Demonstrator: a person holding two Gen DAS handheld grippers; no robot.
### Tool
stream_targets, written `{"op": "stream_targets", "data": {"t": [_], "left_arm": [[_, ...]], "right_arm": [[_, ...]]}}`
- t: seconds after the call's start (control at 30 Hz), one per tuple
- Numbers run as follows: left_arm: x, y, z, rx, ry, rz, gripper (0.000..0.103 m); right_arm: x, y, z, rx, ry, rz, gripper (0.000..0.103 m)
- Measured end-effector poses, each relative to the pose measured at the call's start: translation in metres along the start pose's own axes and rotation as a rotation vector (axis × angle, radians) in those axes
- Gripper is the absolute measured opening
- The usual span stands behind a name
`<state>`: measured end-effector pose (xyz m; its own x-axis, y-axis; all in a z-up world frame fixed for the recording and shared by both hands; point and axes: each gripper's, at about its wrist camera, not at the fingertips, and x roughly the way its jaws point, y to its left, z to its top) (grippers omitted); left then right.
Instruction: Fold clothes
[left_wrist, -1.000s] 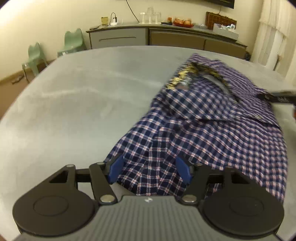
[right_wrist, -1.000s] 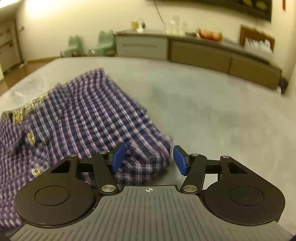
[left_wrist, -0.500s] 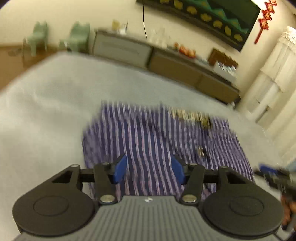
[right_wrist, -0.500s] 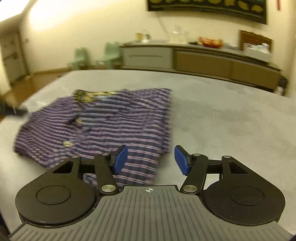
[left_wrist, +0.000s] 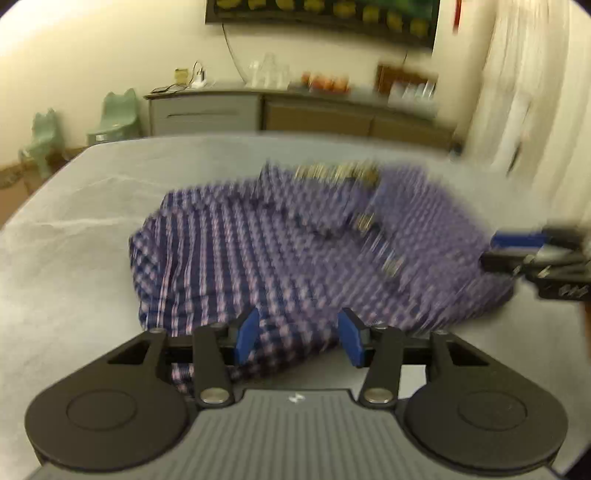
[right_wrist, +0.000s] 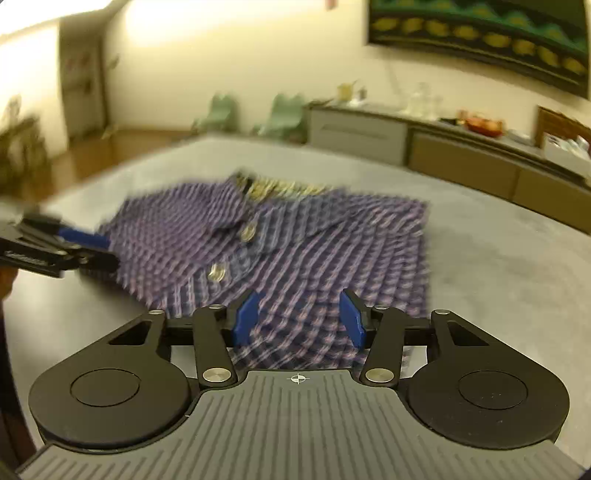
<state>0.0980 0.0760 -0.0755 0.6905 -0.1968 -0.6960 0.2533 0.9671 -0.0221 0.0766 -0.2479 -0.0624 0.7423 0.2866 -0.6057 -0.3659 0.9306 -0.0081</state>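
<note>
A purple-and-navy plaid shirt (left_wrist: 295, 251) lies folded on the grey table (left_wrist: 74, 258), collar and buttons facing up; it is motion-blurred in both views. My left gripper (left_wrist: 298, 336) is open at the shirt's near left edge, with cloth showing between its blue pads but not pinched. My right gripper (right_wrist: 298, 325) is open above the shirt (right_wrist: 295, 243) at its near right edge. Each gripper shows in the other's view: the right gripper (left_wrist: 517, 247) at the shirt's right side, the left gripper (right_wrist: 81, 243) at its left side.
A long sideboard (left_wrist: 295, 114) with bottles and fruit runs along the far wall. Two small green chairs (left_wrist: 118, 118) stand left of it. Curtains (left_wrist: 524, 92) hang at the right. Bare grey table top (right_wrist: 498, 277) surrounds the shirt.
Both grippers have pulled back and lifted away from the shirt, staying open. The shirt lies in a more compact folded shape than a second ago.
</note>
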Motion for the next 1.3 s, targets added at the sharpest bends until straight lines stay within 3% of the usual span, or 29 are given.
{"op": "stream_targets", "data": {"t": [0.17, 0.27, 0.33, 0.4, 0.47, 0.5, 0.57, 0.6, 0.63, 0.73, 0.83, 0.97, 1.1, 1.3], "left_arm": [[-0.007, -0.002, -0.007, 0.032, 0.010, -0.003, 0.045], [-0.008, 0.026, 0.005, -0.083, 0.012, 0.044, 0.047], [-0.009, 0.046, 0.012, -0.164, 0.013, 0.078, 0.058], [-0.010, 0.066, 0.020, -0.245, 0.014, 0.111, 0.063], [-0.010, 0.086, 0.028, -0.325, 0.015, 0.145, 0.062], [0.000, 0.091, 0.032, -0.328, 0.047, 0.125, 0.062], [0.022, 0.091, 0.039, -0.304, 0.112, 0.089, 0.060], [0.029, 0.081, 0.045, -0.252, 0.117, 0.095, 0.058], [0.036, 0.069, 0.050, -0.195, 0.118, 0.103, 0.058], [0.061, 0.041, 0.069, -0.081, 0.118, 0.093, 0.057], [0.091, 0.008, 0.094, -0.007, 0.098, 0.037, 0.058], [0.128, -0.026, 0.122, 0.017, 0.062, 0.007, 0.058], [0.144, -0.039, 0.131, 0.021, 0.019, 0.041, 0.059], [0.153, -0.035, 0.138, 0.011, 0.043, 0.019, 0.059]], "right_arm": [[0.015, 0.000, -0.006, -0.028, 0.087, -0.019, 0.048], [0.016, 0.000, -0.005, -0.011, 0.077, 0.006, 0.052], [0.016, -0.014, 0.002, 0.045, 0.031, -0.029, 0.069], [0.017, -0.033, 0.007, 0.113, -0.006, -0.078, 0.076], [0.030, -0.053, 0.008, 0.184, 0.022, -0.096, 0.076], [0.038, -0.059, 0.007, 0.215, 0.040, -0.087, 0.074], [0.055, -0.064, 0.007, 0.260, 0.080, -0.032, 0.052], [0.060, -0.062, 0.007, 0.268, 0.097, 0.004, 0.031], [0.061, -0.059, 0.007, 0.251, 0.102, 0.010, 0.028], [0.062, -0.056, 0.010, 0.181, 0.106, -0.062, 0.028], [0.063, -0.078, 0.010, 0.209, 0.118, -0.177, 0.028], [0.053, -0.120, 0.003, 0.299, 0.131, -0.319, 0.032], [0.050, -0.139, -0.001, 0.380, 0.115, -0.318, 0.033], [0.059, -0.124, -0.001, 0.361, 0.092, -0.330, 0.037]]}}
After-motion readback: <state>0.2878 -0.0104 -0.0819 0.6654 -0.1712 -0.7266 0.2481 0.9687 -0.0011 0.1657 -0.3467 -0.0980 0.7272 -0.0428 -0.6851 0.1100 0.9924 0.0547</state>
